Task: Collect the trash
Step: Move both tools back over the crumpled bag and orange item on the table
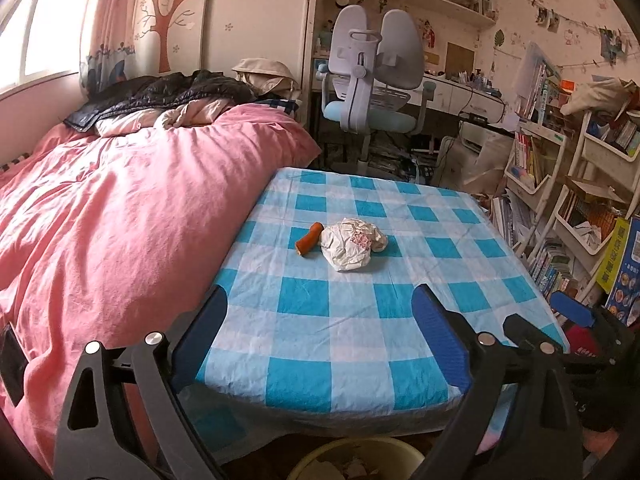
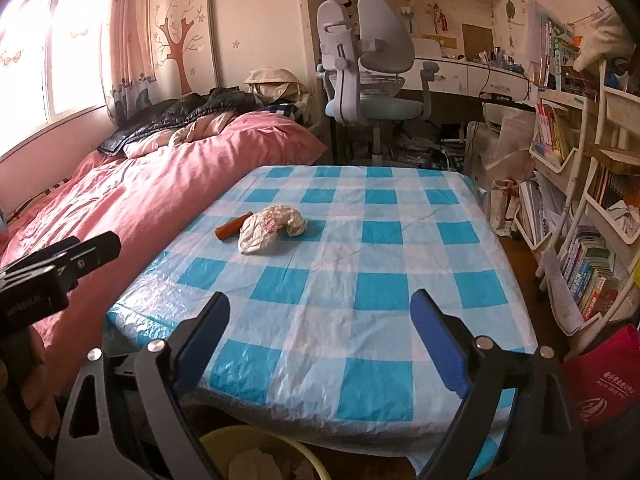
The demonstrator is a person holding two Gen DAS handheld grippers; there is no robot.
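Observation:
A crumpled white paper wrapper [image 1: 352, 246] [image 2: 270, 232] lies near the middle of the blue-and-white checked table [image 1: 360, 332] [image 2: 360, 320]. An orange-red sausage piece [image 1: 309, 239] [image 2: 234, 225] touches its left side. My left gripper [image 1: 320, 292] hangs open over the table's near edge, short of both items, nothing between its fingers. My right gripper [image 2: 320, 298] is open too, also empty, over the near edge. A yellow bin [image 1: 352, 460] [image 2: 260, 456] with some scraps inside sits below the front edge, under both grippers.
A bed with a pink duvet [image 1: 120, 220] [image 2: 140, 192] butts against the table's left side. A desk chair [image 1: 372, 76] [image 2: 368, 68] stands beyond the table. Bookshelves [image 1: 580, 200] [image 2: 592, 220] crowd the right, with a red bag [image 2: 600, 384] on the floor.

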